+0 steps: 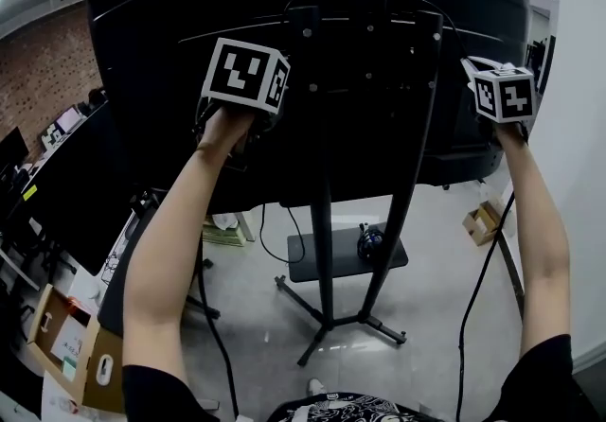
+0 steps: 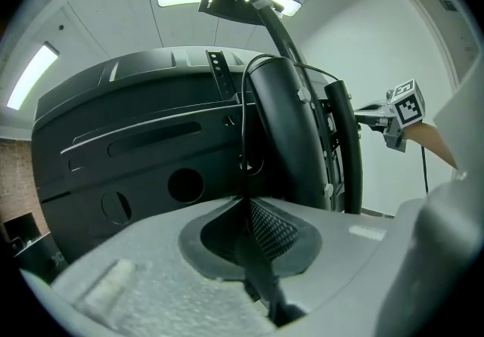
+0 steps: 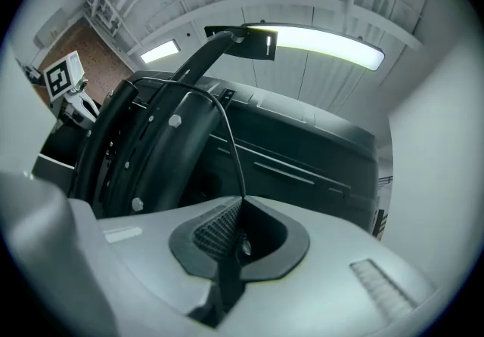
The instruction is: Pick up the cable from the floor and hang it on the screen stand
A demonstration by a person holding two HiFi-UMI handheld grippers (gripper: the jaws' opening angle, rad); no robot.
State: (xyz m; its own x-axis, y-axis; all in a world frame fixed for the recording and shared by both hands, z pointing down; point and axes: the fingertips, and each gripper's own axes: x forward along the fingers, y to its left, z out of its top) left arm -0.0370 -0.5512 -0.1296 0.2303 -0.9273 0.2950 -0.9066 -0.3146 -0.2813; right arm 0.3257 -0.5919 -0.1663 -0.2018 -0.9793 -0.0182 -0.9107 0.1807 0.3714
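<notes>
An open cardboard box (image 1: 40,324) stood on the floor (image 1: 265,335) at lower left with pale, flat items inside, too small to identify. A smaller cardboard box (image 1: 481,221) lay by the white wall on the right, and its contents could not be made out. The floor was grey and glossy, a brick wall (image 1: 47,61) ran along the left, and a strip light (image 3: 325,44) glowed overhead. A low black shelf (image 1: 322,267) on the screen stand (image 1: 322,212) carried a dark bundle (image 1: 369,242). The left tongs (image 2: 246,211) were pinched narrow on the thin black cable (image 2: 243,146), and the right tongs (image 3: 240,214) were likewise closed on it. The cable arched between them over the stand's uprights, behind the big black screen (image 1: 142,79).
</notes>
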